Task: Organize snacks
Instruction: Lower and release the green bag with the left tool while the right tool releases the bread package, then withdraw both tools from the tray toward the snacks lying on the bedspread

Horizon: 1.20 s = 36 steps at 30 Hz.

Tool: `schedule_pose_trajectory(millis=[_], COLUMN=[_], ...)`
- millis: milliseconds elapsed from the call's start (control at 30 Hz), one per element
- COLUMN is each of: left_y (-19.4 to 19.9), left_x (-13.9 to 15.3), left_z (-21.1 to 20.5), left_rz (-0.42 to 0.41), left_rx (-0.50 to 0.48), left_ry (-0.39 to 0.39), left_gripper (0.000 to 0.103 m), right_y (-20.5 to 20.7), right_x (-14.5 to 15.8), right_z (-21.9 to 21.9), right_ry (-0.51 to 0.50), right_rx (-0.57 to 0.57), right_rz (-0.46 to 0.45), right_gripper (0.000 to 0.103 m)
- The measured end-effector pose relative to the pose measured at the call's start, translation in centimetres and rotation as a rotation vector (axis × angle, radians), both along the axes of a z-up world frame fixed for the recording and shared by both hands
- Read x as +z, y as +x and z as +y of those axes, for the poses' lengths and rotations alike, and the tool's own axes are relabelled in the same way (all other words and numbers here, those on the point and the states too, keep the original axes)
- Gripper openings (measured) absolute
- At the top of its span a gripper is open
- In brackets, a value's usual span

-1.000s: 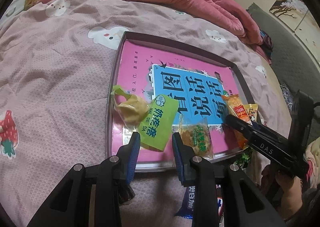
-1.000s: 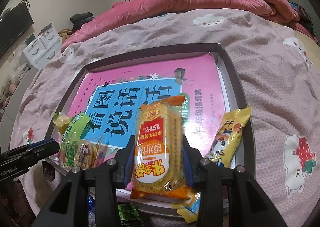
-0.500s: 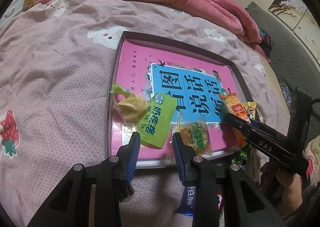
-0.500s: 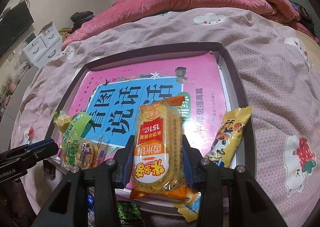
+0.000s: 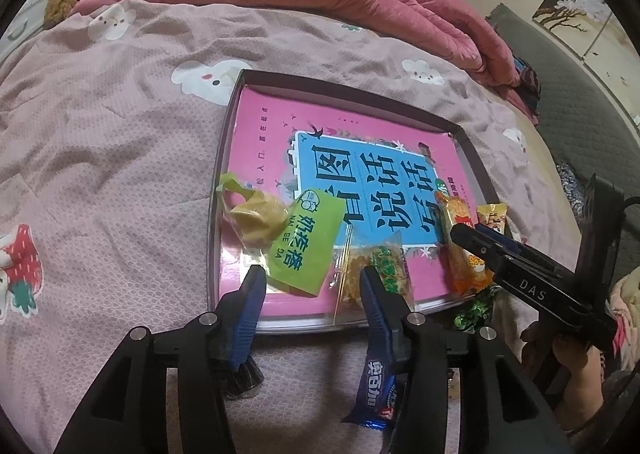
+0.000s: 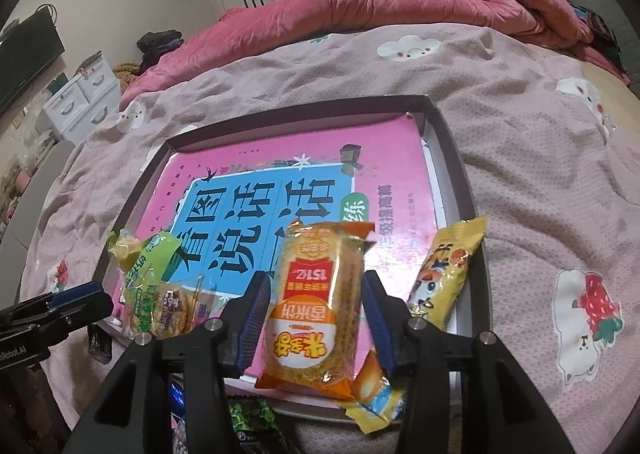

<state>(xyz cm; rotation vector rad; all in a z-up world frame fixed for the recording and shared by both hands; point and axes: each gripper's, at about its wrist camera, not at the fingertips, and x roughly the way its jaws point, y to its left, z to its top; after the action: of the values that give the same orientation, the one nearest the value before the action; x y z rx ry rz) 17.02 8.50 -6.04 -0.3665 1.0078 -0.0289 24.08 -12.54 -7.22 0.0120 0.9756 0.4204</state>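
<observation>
Ahead of both claws, a pink bedspread point(image 5: 100, 158) printed with rabbits and strawberries, with a rumpled pink quilt point(image 6: 400, 2) heaped along its far side. On the bedspread, just beyond the claw tips, a shallow dark-rimmed tray point(image 5: 218, 174) lined with a pink and blue printed sheet point(image 6: 280, 174). Left claw point(image 5: 310, 290) over the tray's near edge, jaws parting, nothing pressed between the pads; a green packet point(image 5: 308, 242) just past the gap, overlapping a yellowish bag point(image 5: 256, 218) farther left, and a clear pack of crackers point(image 5: 372, 266) right by the right-hand finger. Below that finger, off the tray, a blue wrapper point(image 5: 374, 390) on the bedspread. Right claw point(image 6: 316, 314) likewise at the near edge, jaws easing apart, an orange pack of rice snacks point(image 6: 316, 302) standing between the pads; cannot tell whether they touch its sides. To the right of that claw, a yellow cartoon-printed packet point(image 6: 448, 274) along the tray's right rim; under its right finger, a small yellow and blue sachet point(image 6: 374, 402); lower left, a green-patterned wrapper point(image 6: 252, 414).
</observation>
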Motion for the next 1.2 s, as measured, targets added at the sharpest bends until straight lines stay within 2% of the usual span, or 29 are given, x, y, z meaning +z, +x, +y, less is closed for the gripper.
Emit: schedule_pose_trajectory(millis=[333,467,600,733,1200], left_y=[-0.3,-0.5,-0.8,-1.2,-2.8], left_x=[0.7,1.0,1.7,2.2,3.7], left_z=[0.5,0.6,1.0,1.3,3.4], left_rz=[-0.009,-0.012,-0.018,-0.022,-0.043], left_rx=[0.01,0.014,0.018,0.028,0.076], left_ry=[-0.003,-0.006,-0.002,0.014,0.061], left_gripper=[0.058,0.062,0.067,0.068,0.072], right_y=[-0.9,-1.7,-2.1,-2.6,-4.2], right_x=[1.7,3.0,3.9,4.8,6.3], right_z=[-1.0,-1.3,-1.5,-1.5,-1.8], right_ry=[0.024,0.035,0.052,0.024,-0.007], right_rx=[-0.012,-0.01,-0.009,-0.011,-0.013], right_rz=[-0.039,-0.074,-0.089,-0.127,-0.189], right_gripper=[0.049,0.055,0.056,0.061,0.064])
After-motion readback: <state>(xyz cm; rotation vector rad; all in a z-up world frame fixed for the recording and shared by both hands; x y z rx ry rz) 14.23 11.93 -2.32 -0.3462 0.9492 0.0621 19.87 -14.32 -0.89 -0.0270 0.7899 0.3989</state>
